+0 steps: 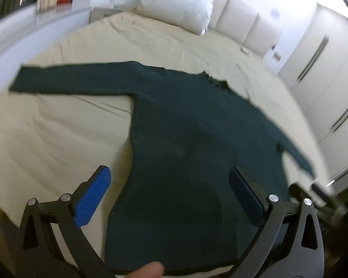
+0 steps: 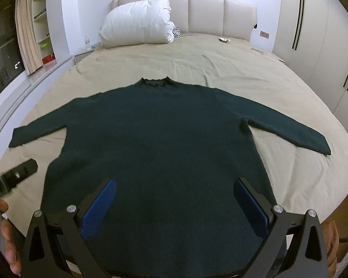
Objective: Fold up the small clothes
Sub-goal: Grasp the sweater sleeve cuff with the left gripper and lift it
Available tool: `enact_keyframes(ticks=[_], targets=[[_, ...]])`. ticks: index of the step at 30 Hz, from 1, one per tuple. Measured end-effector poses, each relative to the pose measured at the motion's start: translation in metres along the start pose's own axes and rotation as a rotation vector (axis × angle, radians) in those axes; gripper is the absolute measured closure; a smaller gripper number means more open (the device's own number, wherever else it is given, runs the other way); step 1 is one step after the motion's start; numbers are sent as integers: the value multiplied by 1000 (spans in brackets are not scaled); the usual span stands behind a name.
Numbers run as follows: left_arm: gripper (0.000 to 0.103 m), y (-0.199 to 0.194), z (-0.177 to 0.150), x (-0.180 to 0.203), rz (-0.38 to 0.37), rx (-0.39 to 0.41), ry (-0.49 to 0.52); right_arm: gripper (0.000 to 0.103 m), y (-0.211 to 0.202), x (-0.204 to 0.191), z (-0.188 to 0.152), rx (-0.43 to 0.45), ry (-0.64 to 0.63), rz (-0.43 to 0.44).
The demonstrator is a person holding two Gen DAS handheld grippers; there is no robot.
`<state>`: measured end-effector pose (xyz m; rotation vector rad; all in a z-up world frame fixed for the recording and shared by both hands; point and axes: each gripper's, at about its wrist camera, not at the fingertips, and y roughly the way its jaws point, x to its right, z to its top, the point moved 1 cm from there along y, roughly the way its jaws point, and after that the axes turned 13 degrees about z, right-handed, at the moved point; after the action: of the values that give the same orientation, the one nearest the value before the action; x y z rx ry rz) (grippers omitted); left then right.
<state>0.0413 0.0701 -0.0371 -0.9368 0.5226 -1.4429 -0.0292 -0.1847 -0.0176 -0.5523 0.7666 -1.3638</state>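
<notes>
From the left wrist view, you are holding the left gripper with its jaws spread wide and nothing between them, hovering over the lower left edge of the dark green sweater, which is lying flat and face up on the bed with both sleeves spread out. This view is blurring, so the hem is hard to read. From the right wrist view, you are holding the right gripper equally wide and empty, above the sweater's lower body, with the pillow well beyond the collar. You appear to be at the start: no fold is made yet. Next, you probably need to close on a sleeve or a side edge and carry it toward the middle.
</notes>
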Motion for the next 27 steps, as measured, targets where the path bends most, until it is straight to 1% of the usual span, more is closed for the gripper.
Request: enact_keyframes(ticks=[2, 3, 4, 5, 7, 9, 10, 11, 12, 13, 15, 16, 18, 20, 22, 23, 27], targets=[[0, 2, 10, -21, -48, 2, -75, 0, -2, -1, 4, 15, -1, 16], [0, 2, 18, -39, -45, 25, -129, 0, -2, -3, 7, 19, -1, 22], [0, 1, 25, -52, -31, 49, -157, 0, -2, -4, 9, 23, -3, 30], [0, 1, 32, -65, -16, 55, -180, 0, -2, -6, 11, 29, -4, 36], [0, 4, 47, -94, -14, 33, -222, 0, -1, -10, 18, 38, -9, 47], [0, 2, 61, -128, 11, 59, -294, 0, 0, -13, 21, 48, -15, 63], [0, 1, 69, -154, 2, 92, -370, 0, 1, -15, 22, 49, -17, 70], [0, 3, 74, -180, -25, 113, -465, 0, 3, -16, 24, 48, -18, 75], [0, 6, 77, -204, -64, 123, -555, 0, 5, -17, 26, 45, -17, 80], [0, 13, 81, -234, -120, 128, -675, 0, 7, -18, 27, 42, -16, 87], [0, 29, 86, -274, -162, 120, -811, 0, 12, -21, 29, 33, -16, 93], [0, 37, 91, -291, -175, 123, -849, 0, 17, -22, 31, 25, -17, 93], [0, 51, 99, -313, -199, 142, -874, 0, 22, -24, 33, 18, -14, 97], [1, 67, 104, -328, -186, 122, -900, 0, 32, -26, 36, 5, -7, 103], [10, 89, 103, -346, -197, 88, -967, 0, 39, -27, 37, -8, -10, 103], [11, 100, 98, -346, -191, 82, -982, 0, 42, -29, 36, -11, -14, 101], [19, 131, 100, -362, -172, 52, -1020, 0, 56, -30, 37, -33, -20, 98]])
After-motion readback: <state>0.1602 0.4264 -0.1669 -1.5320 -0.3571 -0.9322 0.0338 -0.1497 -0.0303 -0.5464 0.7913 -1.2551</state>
